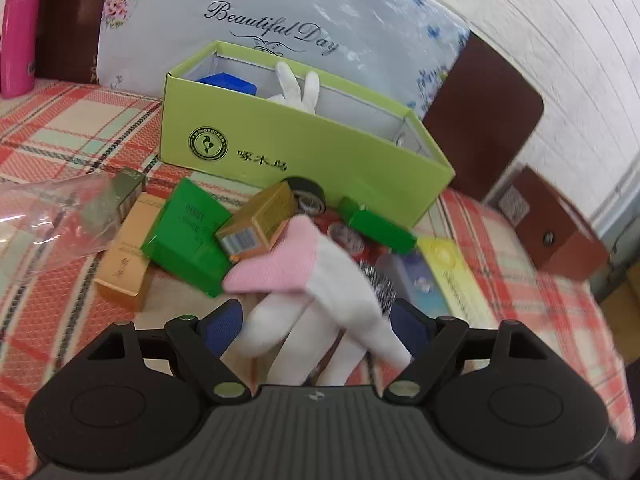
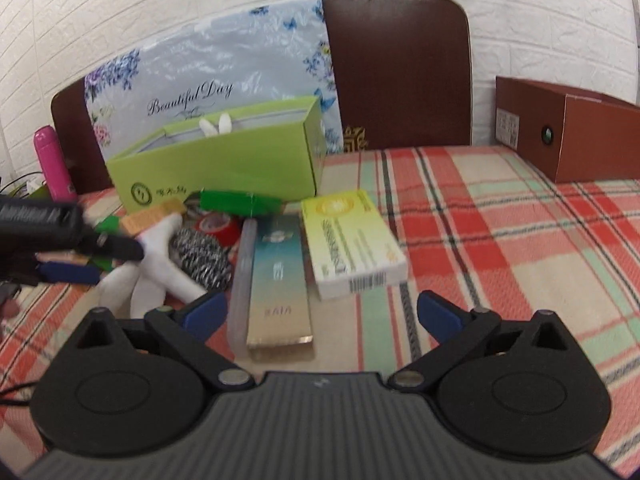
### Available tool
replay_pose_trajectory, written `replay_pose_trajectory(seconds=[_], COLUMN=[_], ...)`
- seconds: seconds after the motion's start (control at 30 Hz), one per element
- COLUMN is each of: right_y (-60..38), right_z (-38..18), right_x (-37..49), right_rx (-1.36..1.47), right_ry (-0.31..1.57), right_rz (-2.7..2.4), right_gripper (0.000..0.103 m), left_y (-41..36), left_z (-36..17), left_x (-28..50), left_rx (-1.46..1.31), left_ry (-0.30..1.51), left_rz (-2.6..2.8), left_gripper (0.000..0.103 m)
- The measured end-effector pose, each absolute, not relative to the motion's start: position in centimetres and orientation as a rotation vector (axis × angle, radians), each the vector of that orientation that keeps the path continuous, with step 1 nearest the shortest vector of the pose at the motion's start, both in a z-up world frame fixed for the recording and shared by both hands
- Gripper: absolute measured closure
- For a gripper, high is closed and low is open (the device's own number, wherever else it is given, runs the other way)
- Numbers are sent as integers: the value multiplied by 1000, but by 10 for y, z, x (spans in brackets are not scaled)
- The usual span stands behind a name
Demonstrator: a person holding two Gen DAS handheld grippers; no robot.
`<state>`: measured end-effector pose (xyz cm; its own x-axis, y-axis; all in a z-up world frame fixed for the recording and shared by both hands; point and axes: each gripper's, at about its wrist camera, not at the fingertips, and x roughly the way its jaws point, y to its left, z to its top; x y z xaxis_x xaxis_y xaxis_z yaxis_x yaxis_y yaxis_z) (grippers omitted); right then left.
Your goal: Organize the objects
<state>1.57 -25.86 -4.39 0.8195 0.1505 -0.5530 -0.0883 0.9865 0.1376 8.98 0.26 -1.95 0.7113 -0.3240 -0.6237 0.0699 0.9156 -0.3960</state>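
A white glove with a pink cuff lies between the open fingers of my left gripper; the pads stand apart on either side of it, and I cannot tell if they touch it. It also shows in the right wrist view, with the left gripper over it. A lime green open box stands behind, holding another white glove and a blue item. My right gripper is open and empty above a teal and gold flat box and beside a yellow-white carton.
Green boxes, gold boxes, a black tape roll, red tape, a steel scourer and a clear bag clutter the plaid cloth. A brown box stands at the right, a pink bottle at the left.
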Motion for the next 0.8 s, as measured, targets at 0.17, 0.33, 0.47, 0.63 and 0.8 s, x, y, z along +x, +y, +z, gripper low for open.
replay_pose_trajectory(seconds=[0.17, 0.33, 0.47, 0.63, 0.8], right_y=[-252, -245, -240, -235, -236], right_z=[-43, -43, -49, -55, -55], right_x=[10, 17, 29, 40, 32], right_rx=[87, 50, 31, 4, -1], right_ry=[584, 584, 624, 651, 680], right_rz=[137, 164, 180, 209, 248], right_gripper=[0, 3, 12, 39, 53], left_y=[-2, 17, 34, 41, 41], left_z=[-23, -10, 7, -7, -29], left_x=[112, 98, 66, 32, 29], left_rx=[-358, -359, -314, -220, -236], left_ry=[754, 749, 735, 814, 875], left_rz=[-250, -327, -389, -420, -393], left_gripper=[86, 99, 99, 99, 91])
